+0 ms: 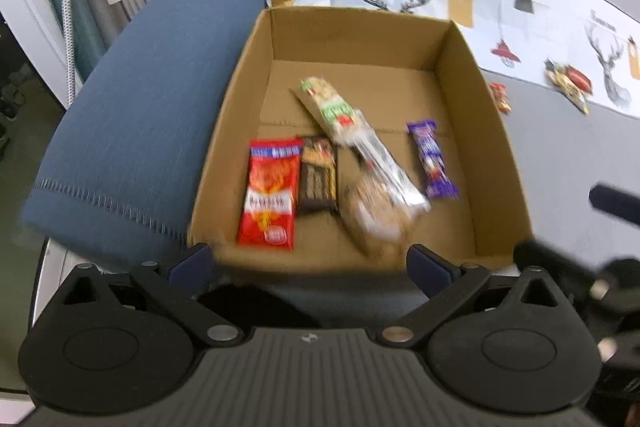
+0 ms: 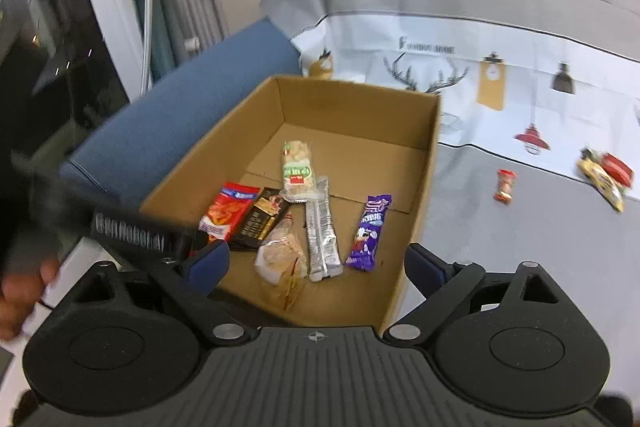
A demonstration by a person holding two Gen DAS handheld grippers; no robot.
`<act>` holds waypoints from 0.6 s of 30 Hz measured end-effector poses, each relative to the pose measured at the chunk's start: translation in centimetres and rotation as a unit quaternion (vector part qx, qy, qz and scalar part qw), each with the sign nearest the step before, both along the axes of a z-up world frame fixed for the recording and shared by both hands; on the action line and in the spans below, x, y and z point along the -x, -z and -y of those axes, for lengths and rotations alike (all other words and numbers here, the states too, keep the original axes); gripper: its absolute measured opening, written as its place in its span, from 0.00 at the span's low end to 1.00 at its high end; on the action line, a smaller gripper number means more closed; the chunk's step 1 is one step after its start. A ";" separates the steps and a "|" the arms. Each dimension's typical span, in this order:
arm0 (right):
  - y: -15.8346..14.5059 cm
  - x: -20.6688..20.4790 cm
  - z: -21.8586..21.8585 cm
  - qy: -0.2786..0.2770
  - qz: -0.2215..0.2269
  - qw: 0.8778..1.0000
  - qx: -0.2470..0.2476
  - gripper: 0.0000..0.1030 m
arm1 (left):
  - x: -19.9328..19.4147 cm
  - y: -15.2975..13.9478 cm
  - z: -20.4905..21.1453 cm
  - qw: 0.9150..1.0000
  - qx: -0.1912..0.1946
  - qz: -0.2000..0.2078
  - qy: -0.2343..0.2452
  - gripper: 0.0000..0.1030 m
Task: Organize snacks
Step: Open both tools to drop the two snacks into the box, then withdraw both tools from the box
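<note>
We take the cardboard box (image 2: 420,163) as our landmark: six snacks already lie on its floor, while three are left on the grey tablecloth (image 2: 520,247) to its right, so the coming move turns on reaching rightward, away from the box. The small red snack (image 2: 505,185) lies nearest the box's right wall, its long axis running roughly away from us; the yellow packet (image 2: 602,183) and the red packet (image 2: 618,169) lie touching each other farther right of the box. We judge the right gripper (image 2: 316,263) the nearer tool, since it hangs over the box's near right corner, while the left gripper (image 1: 310,263) hovers at the box's near wall, toward the blue cushion (image 1: 152,107) on the box's left. Both grippers have their jaws spread wide with nothing between them. As for writing, the printed band of cloth behind the box reads something like "Fashion home" beside antler drawings; the wrappers in the box, among them a purple bar (image 2: 368,231) and a red pouch (image 1: 272,193), carry print too blurred for us to read.
</note>
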State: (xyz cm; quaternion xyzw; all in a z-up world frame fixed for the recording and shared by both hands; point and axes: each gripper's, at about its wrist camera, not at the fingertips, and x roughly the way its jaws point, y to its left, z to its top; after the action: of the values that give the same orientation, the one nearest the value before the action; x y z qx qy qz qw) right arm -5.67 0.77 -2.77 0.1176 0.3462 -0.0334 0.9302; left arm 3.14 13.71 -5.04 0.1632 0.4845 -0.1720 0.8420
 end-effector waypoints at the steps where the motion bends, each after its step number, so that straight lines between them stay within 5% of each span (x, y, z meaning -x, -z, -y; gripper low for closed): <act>1: -0.5 1.1 -0.3 0.004 0.006 1.000 -0.004 0.93 | 1.0 0.1 -0.2 1.000 0.000 -0.003 0.001 1.00; 18: -4.1 11.5 -3.3 -0.006 0.068 0.996 0.062 0.96 | 11.2 -3.3 -1.5 0.998 0.016 0.065 -0.015 1.00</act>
State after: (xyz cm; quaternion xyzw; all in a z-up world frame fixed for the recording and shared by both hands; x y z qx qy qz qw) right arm -17.17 4.08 1.31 0.0596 0.2798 -0.0410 0.9573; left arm -8.06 15.19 -1.78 0.1534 0.4282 -0.1561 0.8768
